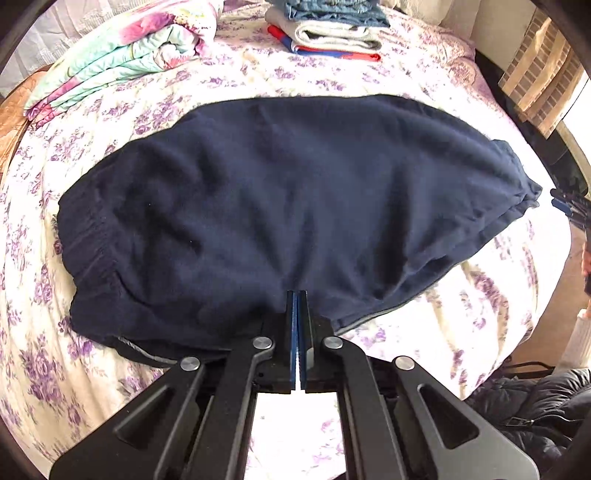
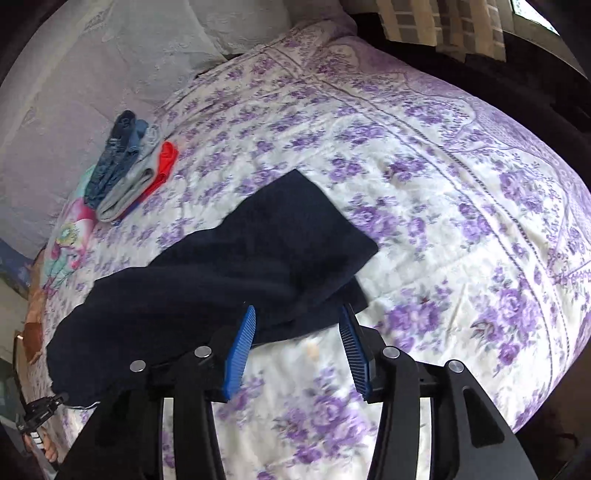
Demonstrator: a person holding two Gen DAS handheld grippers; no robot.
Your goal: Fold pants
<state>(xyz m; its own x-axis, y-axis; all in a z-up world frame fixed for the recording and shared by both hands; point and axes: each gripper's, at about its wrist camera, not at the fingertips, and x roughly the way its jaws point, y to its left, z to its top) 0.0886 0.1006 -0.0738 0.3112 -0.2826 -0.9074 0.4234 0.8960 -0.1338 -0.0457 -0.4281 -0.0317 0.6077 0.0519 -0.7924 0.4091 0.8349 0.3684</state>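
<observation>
While the left gripper (image 1: 297, 295) pinches the navy pants (image 1: 288, 206) and the right gripper (image 2: 299, 314) gapes at the cuffs, apparently mid-fold, the right must clamp next.

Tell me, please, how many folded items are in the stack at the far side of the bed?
4, top to bottom: a dark denim piece, a lighter blue one, a grey one and a red one on the bedspread. More may be hidden.

L wrist cam: low, close over bed (image 1: 258, 85), facing across navy pants (image 1: 288, 199). R wrist cam: higher, tilted. Both share pants (image 2: 236, 266) & clothes stack (image 2: 125, 166).
</observation>
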